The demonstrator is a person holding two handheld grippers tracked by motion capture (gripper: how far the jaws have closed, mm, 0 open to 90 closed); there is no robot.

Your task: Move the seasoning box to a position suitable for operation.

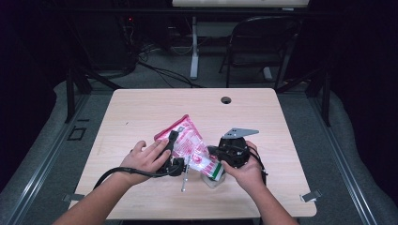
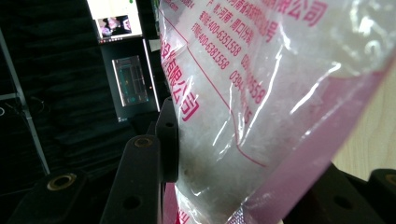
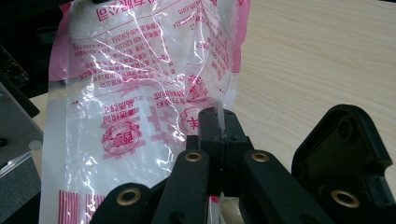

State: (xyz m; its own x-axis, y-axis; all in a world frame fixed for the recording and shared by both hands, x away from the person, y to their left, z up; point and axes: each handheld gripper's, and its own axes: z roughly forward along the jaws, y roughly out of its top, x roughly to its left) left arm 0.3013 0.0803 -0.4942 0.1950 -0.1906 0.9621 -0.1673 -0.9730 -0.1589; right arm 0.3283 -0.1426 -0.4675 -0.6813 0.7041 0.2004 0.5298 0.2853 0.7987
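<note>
A clear plastic bag (image 1: pixel 186 135) with pink edges and pink print, holding white stuff, is lifted off the table in the middle. My left gripper (image 1: pixel 179 142) is shut on the bag's body; in the left gripper view the bag (image 2: pixel 261 70) bulges between the jaws of that gripper (image 2: pixel 243 154), and the left pad (image 2: pixel 167 135) presses on it. My right gripper (image 1: pixel 210 151), with the grey plate on top, comes in from the right. In the right gripper view its jaws (image 3: pixel 218 123) are shut on a thin clear edge of the bag (image 3: pixel 135 84).
A small jar with a green label (image 1: pixel 214 175) stands on the wooden table (image 1: pixel 141 108) just under the right hand. A thin metal rod (image 1: pixel 184 179) lies beside it. A cable hole (image 1: pixel 225 100) is at the far edge. A folding chair (image 1: pixel 263 42) stands beyond.
</note>
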